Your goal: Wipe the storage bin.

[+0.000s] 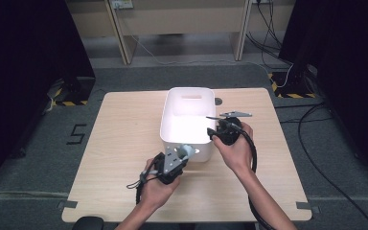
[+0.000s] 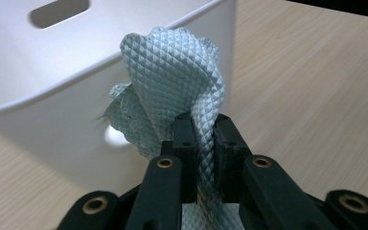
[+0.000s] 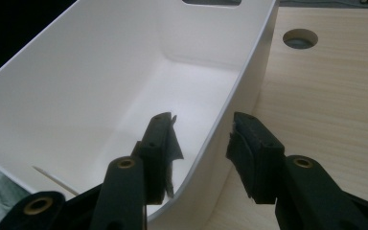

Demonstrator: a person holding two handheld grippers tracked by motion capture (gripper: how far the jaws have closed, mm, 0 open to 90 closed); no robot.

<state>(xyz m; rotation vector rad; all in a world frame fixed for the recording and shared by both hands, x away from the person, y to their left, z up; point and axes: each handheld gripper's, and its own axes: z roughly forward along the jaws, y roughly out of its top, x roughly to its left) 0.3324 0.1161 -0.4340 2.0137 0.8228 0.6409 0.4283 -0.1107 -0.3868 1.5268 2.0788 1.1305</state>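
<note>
While my left gripper [image 2: 202, 139] pinches the cloth [image 2: 172, 72] just outside the bin's [image 1: 172, 124] near wall, my right gripper [image 3: 201, 143] straddles its rim, spread.

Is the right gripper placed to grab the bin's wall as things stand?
Probably yes. The right gripper is open, its jaws straddling the side wall of the white bin, one inside and one outside, with nothing between. The left gripper holds the cloth at the near end.
</note>
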